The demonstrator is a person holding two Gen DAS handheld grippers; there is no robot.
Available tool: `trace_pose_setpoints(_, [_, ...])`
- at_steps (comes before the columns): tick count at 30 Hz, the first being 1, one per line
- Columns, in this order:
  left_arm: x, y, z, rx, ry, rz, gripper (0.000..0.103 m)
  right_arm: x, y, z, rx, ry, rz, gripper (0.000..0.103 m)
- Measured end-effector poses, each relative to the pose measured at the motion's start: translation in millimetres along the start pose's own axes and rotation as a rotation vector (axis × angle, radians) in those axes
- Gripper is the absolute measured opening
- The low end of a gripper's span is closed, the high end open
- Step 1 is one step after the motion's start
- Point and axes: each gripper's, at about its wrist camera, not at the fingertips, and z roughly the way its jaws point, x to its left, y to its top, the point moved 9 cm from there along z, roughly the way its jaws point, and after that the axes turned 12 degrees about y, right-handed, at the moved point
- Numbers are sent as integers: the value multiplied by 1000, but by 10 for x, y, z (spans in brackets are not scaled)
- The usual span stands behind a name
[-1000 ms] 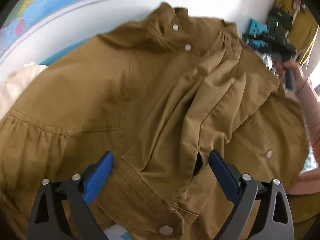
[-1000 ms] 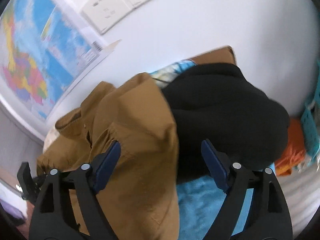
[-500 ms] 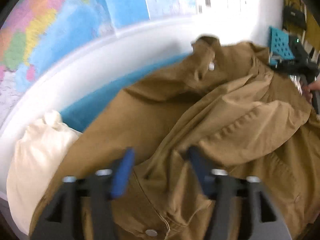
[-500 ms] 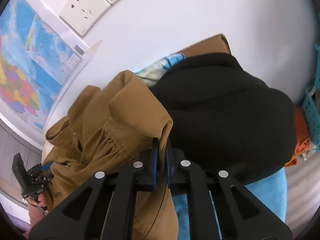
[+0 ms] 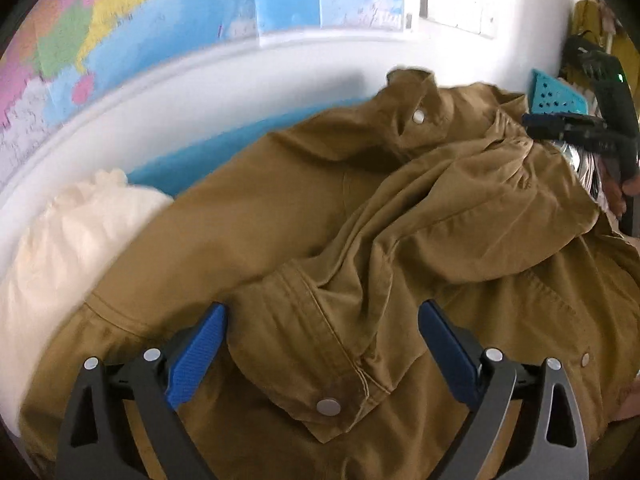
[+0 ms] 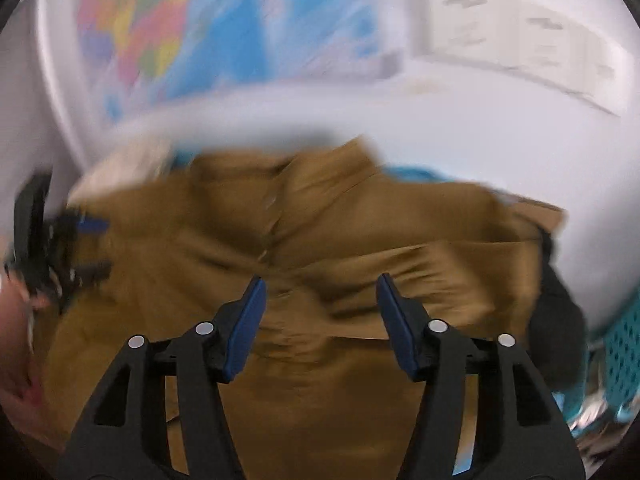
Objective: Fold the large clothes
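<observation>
Both grippers have let go since half a second ago: the right gripper (image 6: pixel 320 316), then pinched shut on a fold of the jacket (image 5: pixel 320 240), now hovers with its jaws spread wide and nothing between them, and the left gripper (image 5: pixel 322 344), which had been narrowing on the cloth, stands wide open again over a cuff (image 5: pixel 316 368). The right-wrist view, then turned to a black garment (image 6: pixel 560 320), has swung across to the jacket and is smeared by motion. The jacket fills the centre and lower part of both frames, lying rumpled on a blue cloth (image 5: pixel 224 148), its collar toward the top and a sleeve thrown across the front. It is tan cotton twill with stitched seams, gathered folds and round metal snaps (image 5: pixel 418 116). A cream garment (image 5: pixel 68 240) lies bunched at centre left of the left-wrist view. A map (image 5: pixel 120 32) hangs on the white wall behind, with sockets (image 6: pixel 512 48) at upper right of the right-wrist view. A teal perforated basket (image 6: pixel 624 352) sits at the right edge.
</observation>
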Motion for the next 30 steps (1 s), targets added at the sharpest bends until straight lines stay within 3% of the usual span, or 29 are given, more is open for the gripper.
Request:
trace_pose_setpoints(3, [33,-38,-2,19,46,6,91,-145,-165,279,88,-45,24,52])
trace_pose_setpoints(8, [468,-125,-535,-86,98,-87,91,-115,-128,132,76,-87,63,56])
trace_pose_setpoints(11, [810,-284,-852,-130,154,-162,93,297,57,-12,24,-52,-22,56])
trace_pose_setpoints(14, [1063,-448,-1051,-145,183,-234,95,875,231,53,10,39,-132,56])
trace_pose_setpoints(19, [1340,-822,-1094,-94,242,-310,95,1436,242,658,122,105,-229,54])
trace_pose_setpoints(24, [1481,-1231,-1049,-20,252,-347,95,1057,-67,1061,252,25,-143,53])
trace_pose_setpoints(27, [1480,-1430,-948,37,231,-350,94,1173,-14,921,217,17,-138,53])
trace_pose_setpoints(29, [1420,-1525,-856,69,207,-330,86,1420,80,741,158,70,-163,56])
trace_pose_setpoints(30, [1398,-1557,-821,82,202,-321,72,1618,128,636,128,122,-182,63])
